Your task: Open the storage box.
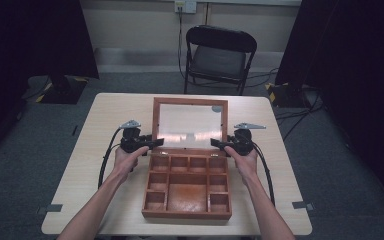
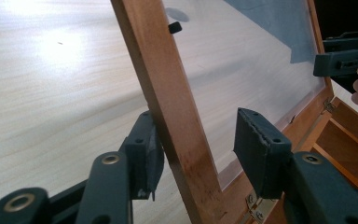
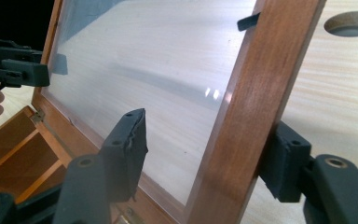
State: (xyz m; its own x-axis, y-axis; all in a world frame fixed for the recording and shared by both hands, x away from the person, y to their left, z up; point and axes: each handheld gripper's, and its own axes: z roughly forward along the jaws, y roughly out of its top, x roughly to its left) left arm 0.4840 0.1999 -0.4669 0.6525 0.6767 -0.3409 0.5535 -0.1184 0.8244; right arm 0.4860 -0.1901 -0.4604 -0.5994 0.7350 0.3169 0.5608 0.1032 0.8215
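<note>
A wooden box (image 1: 186, 215) with several small compartments sits on the table, its glass-paned lid (image 1: 190, 101) standing open and upright at the back. My left gripper (image 1: 157, 142) is open and straddles the lid's left side rail (image 2: 177, 116); its outer pad (image 2: 144, 154) lies against the wood, while the inner pad (image 2: 261, 154) stands apart over the glass. My right gripper (image 1: 215, 142) is open astride the right side rail (image 3: 251, 107). Its outer pad (image 3: 284, 158) sits close behind the rail, the inner one (image 3: 128, 142) off the glass. Brass hinges (image 2: 256, 205) show at the lid's base.
The light wooden table (image 1: 105, 130) has bare room left and right of the box, and a round cable hole (image 3: 349, 23) near the lid. A black folding chair (image 1: 219, 55) stands beyond the far edge. Dark curtains flank both sides.
</note>
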